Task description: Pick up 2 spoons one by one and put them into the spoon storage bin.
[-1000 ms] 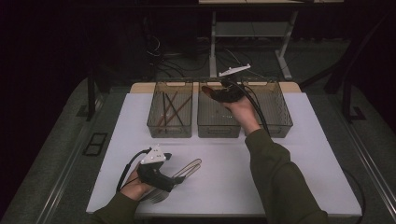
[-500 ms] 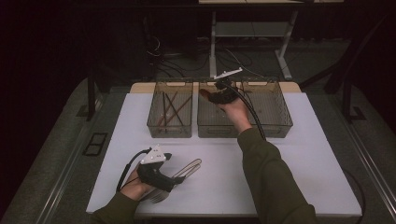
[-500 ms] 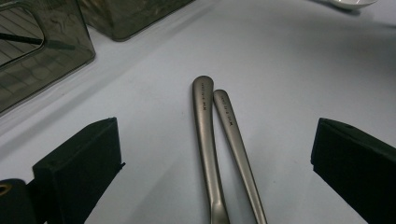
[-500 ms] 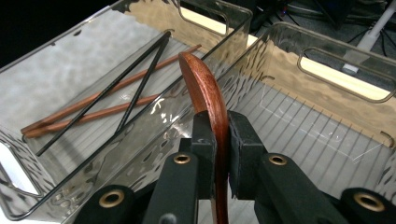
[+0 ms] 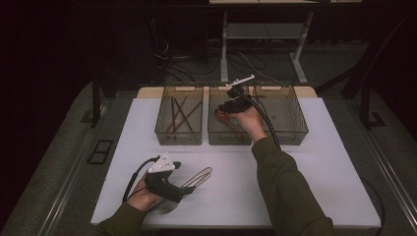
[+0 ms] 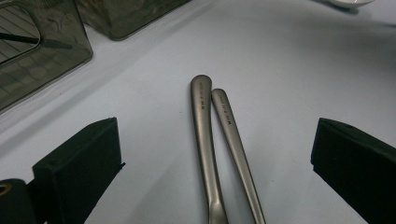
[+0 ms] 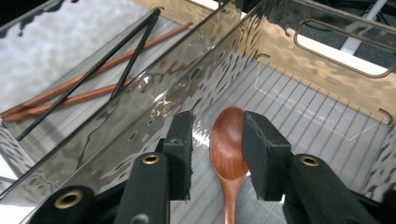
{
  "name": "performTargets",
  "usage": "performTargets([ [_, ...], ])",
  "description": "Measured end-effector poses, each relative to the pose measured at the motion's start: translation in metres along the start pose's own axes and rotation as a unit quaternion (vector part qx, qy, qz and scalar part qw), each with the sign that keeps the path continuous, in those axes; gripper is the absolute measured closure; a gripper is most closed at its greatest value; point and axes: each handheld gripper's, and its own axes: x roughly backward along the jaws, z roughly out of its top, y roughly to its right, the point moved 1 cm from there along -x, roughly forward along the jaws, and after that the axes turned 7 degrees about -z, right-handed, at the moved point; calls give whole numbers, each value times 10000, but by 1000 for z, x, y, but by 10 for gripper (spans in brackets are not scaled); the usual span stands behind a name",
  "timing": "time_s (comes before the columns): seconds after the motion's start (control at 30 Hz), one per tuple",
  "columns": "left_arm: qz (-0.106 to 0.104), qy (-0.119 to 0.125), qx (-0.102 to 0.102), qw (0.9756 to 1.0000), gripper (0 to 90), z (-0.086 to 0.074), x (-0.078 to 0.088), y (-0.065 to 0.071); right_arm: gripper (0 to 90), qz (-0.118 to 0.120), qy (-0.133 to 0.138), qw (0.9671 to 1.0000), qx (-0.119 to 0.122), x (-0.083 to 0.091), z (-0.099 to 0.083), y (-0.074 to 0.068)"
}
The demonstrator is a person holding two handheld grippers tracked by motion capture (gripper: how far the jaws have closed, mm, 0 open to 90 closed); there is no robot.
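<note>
Nearest the person, the left gripper (image 5: 184, 189) rests on the white table (image 5: 314, 162) with jaws spread wide around two metal utensil handles (image 6: 219, 140), whose stamped writing is too small to read. Farther off, the right gripper (image 7: 217, 149), jaws just loosened, straddles a wooden spoon (image 7: 227, 144) lying in the middle clear bin (image 5: 216, 137).

A dim room, a white table (image 5: 339, 162) on grey floor (image 5: 59, 162), a metal frame (image 5: 265, 37) behind
</note>
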Motion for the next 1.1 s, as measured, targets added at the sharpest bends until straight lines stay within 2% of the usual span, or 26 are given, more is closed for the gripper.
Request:
performTargets([
  [0.17, 9, 34, 32, 10000, 7, 0, 0, 0, 576, 90, 104, 9999, 21, 13, 1, 1],
  [0.27, 26, 5, -9, 10000, 7, 0, 0, 0, 554, 236, 167, 9996, 32, 24, -1, 2],
  [0.53, 50, 1, -8, 10000, 7, 0, 0, 0, 546, 508, 256, 9983, 138, 58, -17, 6],
  [0.83, 71, -29, -25, 10000, 7, 0, 0, 0, 623, 637, 217, 9972, 327, 92, -48, 15],
  [1.1, 80, -39, -26, 10000, 7, 0, 0, 0, 749, 664, 143, 9963, 521, 116, -85, 23],
])
